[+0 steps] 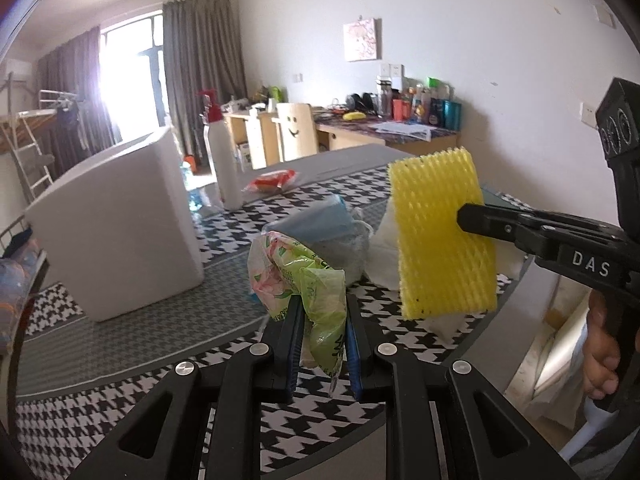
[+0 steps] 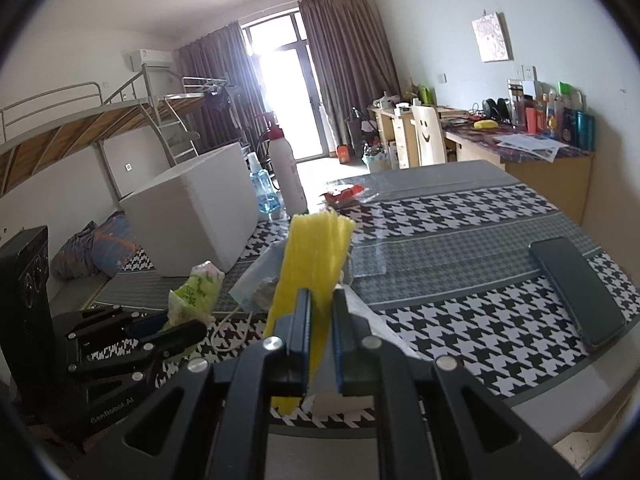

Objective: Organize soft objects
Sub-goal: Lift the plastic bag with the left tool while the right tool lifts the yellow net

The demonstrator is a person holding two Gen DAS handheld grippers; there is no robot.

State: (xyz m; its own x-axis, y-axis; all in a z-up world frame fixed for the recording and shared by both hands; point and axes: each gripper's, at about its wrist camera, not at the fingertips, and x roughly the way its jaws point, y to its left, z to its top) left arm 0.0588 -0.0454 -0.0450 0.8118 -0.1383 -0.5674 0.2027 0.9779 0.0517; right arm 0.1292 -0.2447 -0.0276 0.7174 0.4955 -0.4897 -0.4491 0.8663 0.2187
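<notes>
Yellow foam net (image 1: pixel 440 236) and green plastic bag (image 1: pixel 320 300) both clamped, lifted above the table (image 1: pixel 160 392).
White box (image 1: pixel 116 224) lies left of both; left gripper (image 1: pixel 320 320), jaws pinching the bag, is nearer than right gripper (image 2: pixel 320 312), squeezing the upright net.

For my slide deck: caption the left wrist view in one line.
Left hand-held gripper holds a green bag; right hand-held gripper holds yellow foam.
</notes>
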